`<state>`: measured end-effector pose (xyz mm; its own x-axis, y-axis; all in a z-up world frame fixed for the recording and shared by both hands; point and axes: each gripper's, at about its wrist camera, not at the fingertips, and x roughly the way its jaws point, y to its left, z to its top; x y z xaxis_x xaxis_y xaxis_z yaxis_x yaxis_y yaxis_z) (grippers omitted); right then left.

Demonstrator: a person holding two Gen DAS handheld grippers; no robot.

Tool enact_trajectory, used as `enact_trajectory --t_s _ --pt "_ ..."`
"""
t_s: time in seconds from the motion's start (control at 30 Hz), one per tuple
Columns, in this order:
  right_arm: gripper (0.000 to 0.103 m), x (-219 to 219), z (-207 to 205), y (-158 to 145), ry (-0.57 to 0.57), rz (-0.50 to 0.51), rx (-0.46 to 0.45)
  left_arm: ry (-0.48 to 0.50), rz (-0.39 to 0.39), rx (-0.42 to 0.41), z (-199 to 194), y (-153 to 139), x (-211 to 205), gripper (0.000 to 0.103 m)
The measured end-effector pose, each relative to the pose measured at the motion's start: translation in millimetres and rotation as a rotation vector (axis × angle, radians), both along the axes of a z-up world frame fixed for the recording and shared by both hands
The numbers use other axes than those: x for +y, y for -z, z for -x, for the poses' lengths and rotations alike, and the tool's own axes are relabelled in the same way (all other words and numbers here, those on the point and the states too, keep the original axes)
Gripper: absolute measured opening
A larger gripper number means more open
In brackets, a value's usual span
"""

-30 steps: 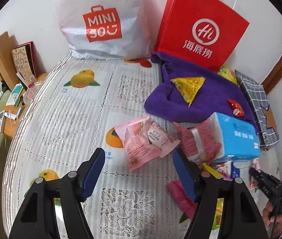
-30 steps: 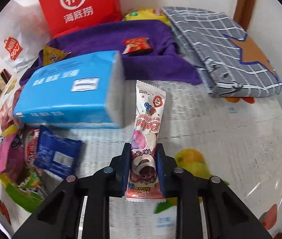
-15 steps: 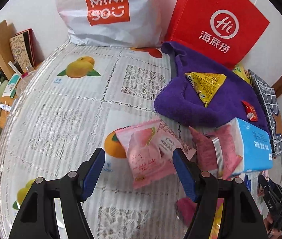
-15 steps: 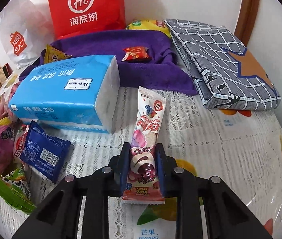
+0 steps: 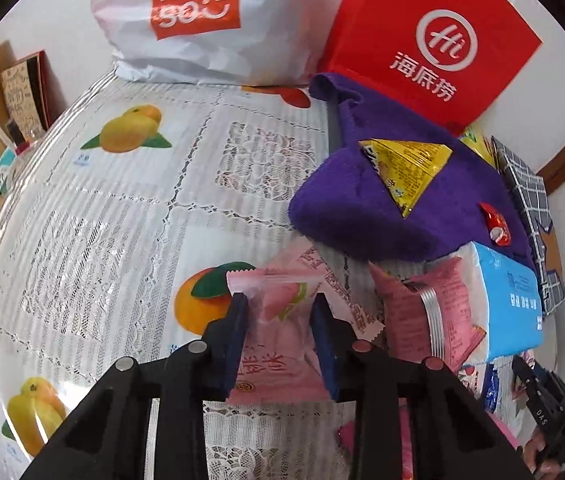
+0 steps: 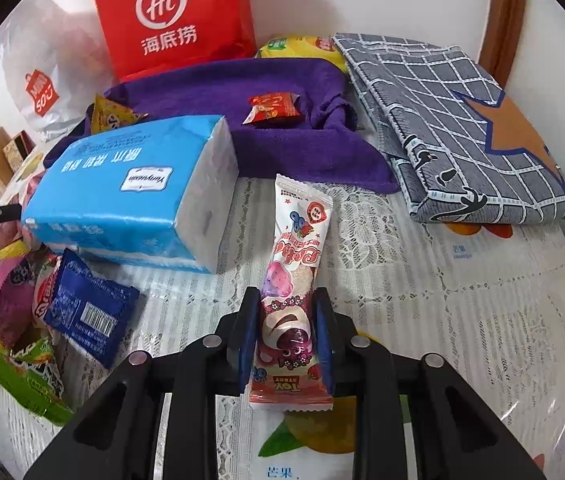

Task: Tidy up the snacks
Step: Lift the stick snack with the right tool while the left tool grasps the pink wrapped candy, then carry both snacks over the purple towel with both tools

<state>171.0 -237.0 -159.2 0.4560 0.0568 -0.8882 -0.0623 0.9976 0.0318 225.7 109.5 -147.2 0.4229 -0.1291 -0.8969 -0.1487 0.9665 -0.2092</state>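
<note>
**Both Grippers Loaded, One Snack Each**

Left gripper [image 5: 280,312] clamped on the pink pack [image 5: 282,344], blue pads [image 5: 238,332] pressing its two sides, crimped top edge poking out past the fingertips. Held just over the tablecloth [image 5: 122,208], above the printed orange fruit. A second pink pack [image 5: 418,316] just to the right, leaning against the tissue pack [image 5: 510,304].

Right gripper [image 6: 285,320] closed on the long stick snack [image 6: 292,300], a Toy Story wrapper with a pink bear. Gripped low on the wrapper, near the bottom seal; the far end reaching forward along the fingers toward the purple towel [image 6: 282,144]. Whether that far end rests on the cloth or hangs above it, cannot tell.

Elsewhere on the table: yellow triangle snack [image 5: 406,168] lying on the towel, small red candy [image 6: 272,108] on it too, further right. Blue tissue pack left of the stick snack in the right wrist view, near but apart. Dark blue sachet [image 6: 90,312] in front of the tissues, touching a heap of bright wrappers [image 6: 10,308] at the left edge. Grey checked cloth [image 6: 462,132] folded at the right. Red bag [image 5: 434,36] and white bag [image 5: 194,20] standing against the back wall.
</note>
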Motion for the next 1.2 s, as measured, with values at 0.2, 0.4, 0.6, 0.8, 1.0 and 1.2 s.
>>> enact_trajectory --t_s 0.2,0.4,0.6,0.8,1.0,1.2 --pt "0.04 0.5 10.7 0.6 -0.001 0.013 -0.002 0.002 0.001 -0.006 13.0 1.6 1.2 0.03" --pt "0.028 -0.2 16.1 -1.6 0.007 0.013 -0.009 0.01 -0.024 -0.015 24.6 9.4 -1.4 0.037" --pt "0.027 -3.2 25.2 -16.4 0.017 0.009 -0.052 0.034 -0.007 -0.046 31.7 -5.5 -4.7 0.027" --pt "0.027 -5.5 31.0 -34.0 0.03 0.009 -0.091 0.051 0.008 -0.067 43.5 -17.4 -7.9 0.025" --pt "0.027 -5.8 36.4 -50.8 0.029 -0.007 -0.122 0.071 0.021 -0.098 58.0 -32.5 -13.0 0.025" --pt "0.027 0.7 41.1 -71.7 0.017 -0.051 -0.157 0.106 0.033 -0.127 66.9 -51.9 -30.8 0.025"
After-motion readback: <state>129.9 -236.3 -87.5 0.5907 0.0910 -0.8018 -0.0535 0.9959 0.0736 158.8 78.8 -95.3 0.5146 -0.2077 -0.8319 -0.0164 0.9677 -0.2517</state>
